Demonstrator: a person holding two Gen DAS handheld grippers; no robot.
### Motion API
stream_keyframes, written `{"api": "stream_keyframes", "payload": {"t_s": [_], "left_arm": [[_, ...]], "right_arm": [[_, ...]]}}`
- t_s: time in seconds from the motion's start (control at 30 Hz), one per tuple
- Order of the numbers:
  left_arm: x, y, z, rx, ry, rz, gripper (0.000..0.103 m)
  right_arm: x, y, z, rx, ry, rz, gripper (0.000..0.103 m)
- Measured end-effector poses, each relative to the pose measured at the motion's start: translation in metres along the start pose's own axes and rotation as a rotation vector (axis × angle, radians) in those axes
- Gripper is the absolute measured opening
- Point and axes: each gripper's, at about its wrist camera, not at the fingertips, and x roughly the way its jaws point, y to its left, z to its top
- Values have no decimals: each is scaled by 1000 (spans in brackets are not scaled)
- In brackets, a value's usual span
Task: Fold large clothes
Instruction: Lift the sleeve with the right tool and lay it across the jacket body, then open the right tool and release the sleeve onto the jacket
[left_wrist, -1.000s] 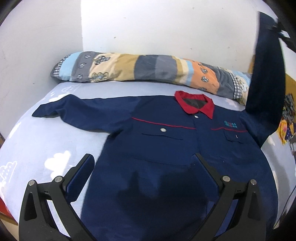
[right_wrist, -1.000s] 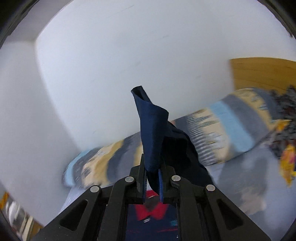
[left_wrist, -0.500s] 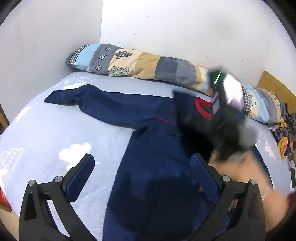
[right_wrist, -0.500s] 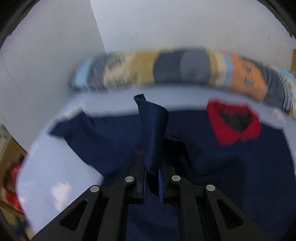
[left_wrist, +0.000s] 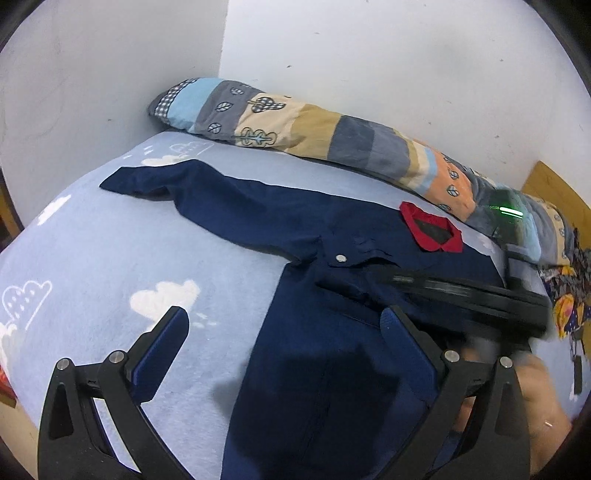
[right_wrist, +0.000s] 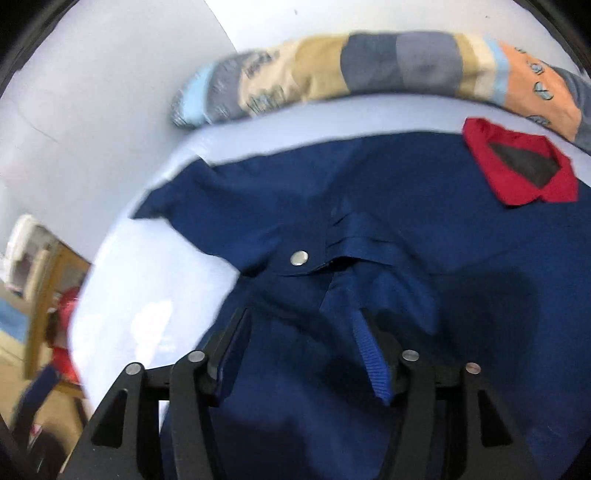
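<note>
A navy work shirt (left_wrist: 332, 387) with a red collar (left_wrist: 430, 230) lies face up on the light blue bed sheet (left_wrist: 92, 258). One sleeve (left_wrist: 221, 199) stretches out to the left. The other sleeve (right_wrist: 373, 266) now lies folded across the chest, beside a silver snap (right_wrist: 299, 257). My right gripper (right_wrist: 303, 347) hovers just over that sleeve with its jaws opening; the cuff end rests loose against the right pad (right_wrist: 373, 362). Its black frame (left_wrist: 480, 295) and the person's hand (left_wrist: 535, 387) show blurred in the left wrist view. My left gripper (left_wrist: 284, 350) is open above the shirt's left edge.
A long patchwork bolster (left_wrist: 314, 129) lies along the white wall behind the shirt. A wooden headboard (left_wrist: 554, 192) and a colourful cloth (left_wrist: 565, 314) are at the right. Wooden furniture (right_wrist: 48, 295) stands beyond the bed's left edge.
The right gripper swung down from high with the sleeve pinched, laid it across the chest, and its jaws have parted. The left gripper shifted sideways and rolled a little.
</note>
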Motion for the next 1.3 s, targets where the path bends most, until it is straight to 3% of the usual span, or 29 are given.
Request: {"api": "stream_keyframes", "payload": {"t_s": [0.1, 0.2, 0.37, 0.43, 0.63, 0.73, 0.83, 0.9, 1.0, 1.3], "left_arm": [[3, 3, 0, -20, 19, -7, 103], [2, 2, -1, -25, 22, -8, 103], [3, -8, -3, 10, 25, -10, 103], [3, -13, -5, 30, 27, -5, 103], [5, -16, -6, 90, 38, 2, 103], [4, -9, -7, 83, 44, 12, 103], [3, 1, -8, 53, 47, 24, 103], [3, 6, -9, 37, 50, 40, 103], [6, 10, -13, 27, 70, 45, 103], [17, -11, -16, 66, 98, 46, 103]], "right_arm": [[-51, -30, -22, 54, -70, 10, 67], [-81, -70, -50, 103, -72, -84, 67], [-107, -150, -118, 255, 47, -249, 68], [-118, -164, -147, 276, 67, -259, 66], [-167, -148, -230, 215, 138, -301, 67], [-183, -133, -274, 195, 212, -318, 78], [-183, -103, -301, 107, 277, -359, 79], [-184, -84, -297, 41, 258, -344, 76], [-185, -61, -267, 23, 176, -231, 75], [-158, -53, -159, 17, 35, -248, 77]]}}
